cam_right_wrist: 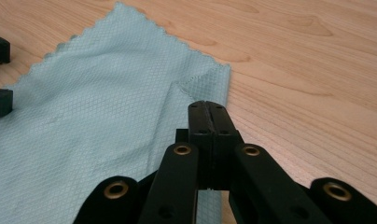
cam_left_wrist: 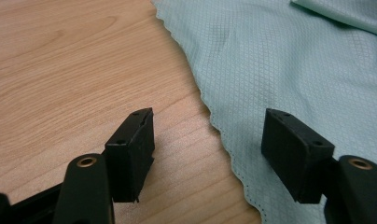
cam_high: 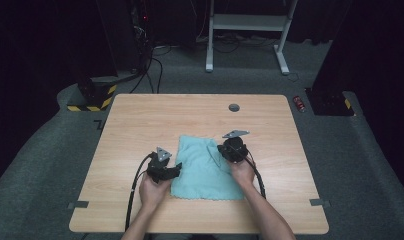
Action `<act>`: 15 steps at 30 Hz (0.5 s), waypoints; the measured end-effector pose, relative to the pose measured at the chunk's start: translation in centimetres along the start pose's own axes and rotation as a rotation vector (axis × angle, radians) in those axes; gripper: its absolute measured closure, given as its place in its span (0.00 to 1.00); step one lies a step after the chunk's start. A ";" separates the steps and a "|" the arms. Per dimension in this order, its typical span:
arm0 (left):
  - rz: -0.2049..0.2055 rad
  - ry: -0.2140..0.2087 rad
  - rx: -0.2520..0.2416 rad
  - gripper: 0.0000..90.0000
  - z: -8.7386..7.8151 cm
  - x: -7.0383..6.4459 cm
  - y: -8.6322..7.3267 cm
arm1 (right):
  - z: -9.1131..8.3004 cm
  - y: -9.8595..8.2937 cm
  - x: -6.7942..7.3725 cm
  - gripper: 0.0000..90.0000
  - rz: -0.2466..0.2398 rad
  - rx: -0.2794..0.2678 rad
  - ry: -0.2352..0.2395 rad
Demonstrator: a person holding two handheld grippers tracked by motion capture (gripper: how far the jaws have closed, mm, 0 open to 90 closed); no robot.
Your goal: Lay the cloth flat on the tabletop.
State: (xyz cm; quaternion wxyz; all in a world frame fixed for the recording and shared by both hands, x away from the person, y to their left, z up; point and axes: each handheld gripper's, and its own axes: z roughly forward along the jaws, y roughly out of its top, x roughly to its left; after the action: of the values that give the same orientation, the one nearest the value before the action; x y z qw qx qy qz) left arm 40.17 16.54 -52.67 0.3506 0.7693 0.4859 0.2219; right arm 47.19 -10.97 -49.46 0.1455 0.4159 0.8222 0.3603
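A light teal cloth [cam_high: 202, 172] lies flat in the middle of the wooden table [cam_high: 140, 120]. Its far right corner is folded over into a narrow flap [cam_right_wrist: 198, 86]. My right gripper [cam_right_wrist: 208, 106] is shut on that flap at the cloth's right edge, and in the high view it sits at the cloth's upper right [cam_high: 233, 149]. My left gripper [cam_left_wrist: 208, 119] is open and straddles the cloth's scalloped left edge [cam_left_wrist: 214, 121], one jaw over bare wood and one over the fabric. From above, the left gripper [cam_high: 166, 169] is at the cloth's left side.
A small grey round grommet [cam_high: 234, 107] is set in the tabletop near its far edge. Beyond the table stand a white desk frame [cam_high: 247, 30], a yellow-and-black striped base [cam_high: 92, 97] and a red can [cam_high: 300, 103] on the carpet.
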 end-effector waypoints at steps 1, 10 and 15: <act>0.000 0.000 0.000 0.39 0.0 0.0 0.0 | -0.1 0.0 -0.1 1.00 0.002 -0.001 -0.003; 0.000 0.000 0.000 0.39 0.0 0.0 0.0 | 0.4 0.0 -0.2 0.84 0.031 -0.002 -0.012; 0.000 0.000 0.000 0.39 0.0 0.0 0.0 | 0.9 -0.2 -0.2 0.97 0.038 0.015 -0.019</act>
State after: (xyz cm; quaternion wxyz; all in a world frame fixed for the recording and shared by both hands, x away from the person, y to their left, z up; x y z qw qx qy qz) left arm 40.17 16.54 -52.67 0.3507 0.7692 0.4859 0.2218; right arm 47.65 -10.74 -50.28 0.1435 0.4359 0.8153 0.3531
